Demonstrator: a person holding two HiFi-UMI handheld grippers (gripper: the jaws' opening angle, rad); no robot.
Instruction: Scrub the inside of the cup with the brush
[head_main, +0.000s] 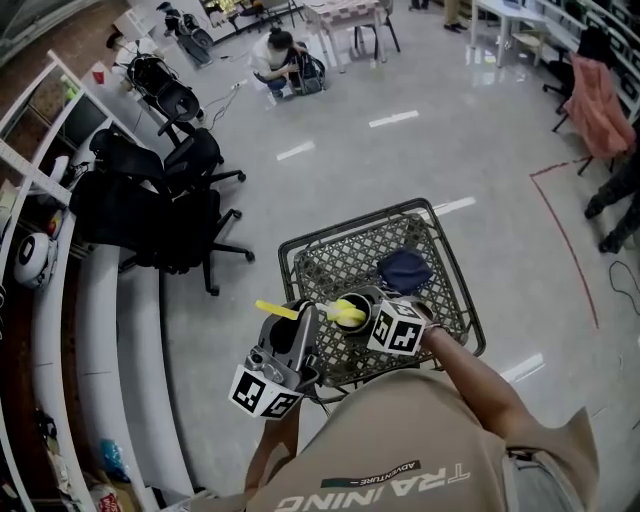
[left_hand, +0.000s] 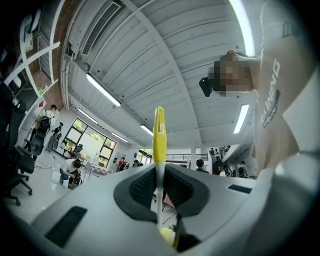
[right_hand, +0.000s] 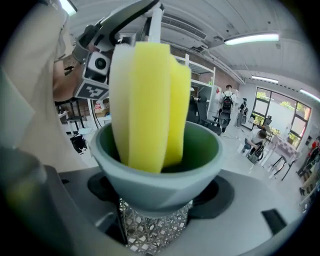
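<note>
Gripping a grey-green plastic cup (right_hand: 155, 167) over the near part of a black wire-mesh desk (head_main: 335, 255), the right tool (right_hand: 155, 202) has its jaws closed on the cup's curved lower wall. The left tool (left_hand: 159, 189) has its jaws pinched tight on the thin white stem of a yellow-handled, foam-headed brush (right_hand: 147, 100).

The likeliest trouble is at that stem. It is slim and smooth-looking, so it could twist or slide between the left jaws if the foam drags hard on the cup wall. A sideways shove from the brush could also lever the cup out of the right tool's hold on its rounded base. That would drop it onto the desk or off its near edge. Pressing too deep might bow the stem.

The yellow-and-white foam head sits down inside the cup, filling most of the bowl and standing above the rim. Nothing else shows in the cup, and no water or suds can be made out. A dark blue rounded object (head_main: 405, 268), perhaps cloth, lies on the desk's far half, apart from the cup.
</note>
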